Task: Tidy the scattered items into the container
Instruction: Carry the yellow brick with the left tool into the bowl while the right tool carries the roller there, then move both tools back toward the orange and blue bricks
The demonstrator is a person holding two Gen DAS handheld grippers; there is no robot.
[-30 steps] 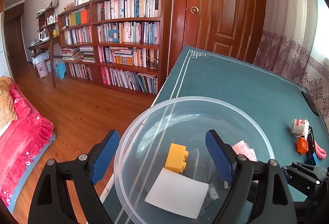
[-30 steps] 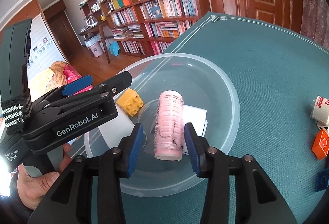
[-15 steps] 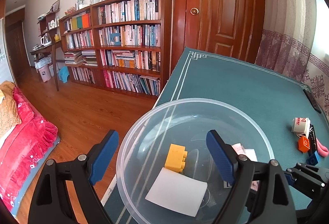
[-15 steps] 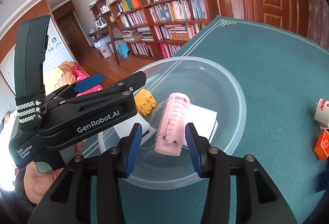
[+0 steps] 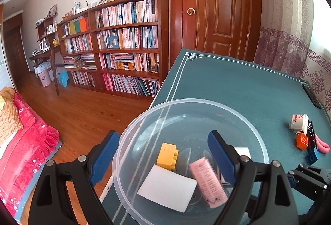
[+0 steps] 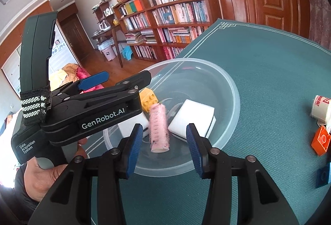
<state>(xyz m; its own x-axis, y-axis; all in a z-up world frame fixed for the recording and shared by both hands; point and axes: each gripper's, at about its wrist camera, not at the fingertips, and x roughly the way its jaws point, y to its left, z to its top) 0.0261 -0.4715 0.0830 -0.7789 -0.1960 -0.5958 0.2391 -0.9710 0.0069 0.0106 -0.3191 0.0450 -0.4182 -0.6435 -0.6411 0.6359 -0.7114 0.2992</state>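
Right wrist view: the right gripper [image 6: 164, 147] has just let go, jaws spread, and the pink bristly hair roller [image 6: 158, 128] now lies in the clear round plastic bowl [image 6: 234, 98] (beside a yellow toy brick [image 6: 148, 99]). The left gripper [image 5: 163, 157], jaws wide and empty, straddles the bowl's rim. An orange block [image 6: 321, 140] waits on the green table [image 6: 269, 59].

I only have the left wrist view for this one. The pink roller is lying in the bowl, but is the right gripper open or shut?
Observer: Open. The right wrist view shows the right gripper with jaws wide apart and nothing clamped. The pink roller looks blurred.
Reviewer: What is the white thing behind the left gripper's finger?
Observer: A white sponge with a dark underside, inside the bowl.
Reviewer: How is the left gripper held?
Observer: A hand wraps its handle from below.
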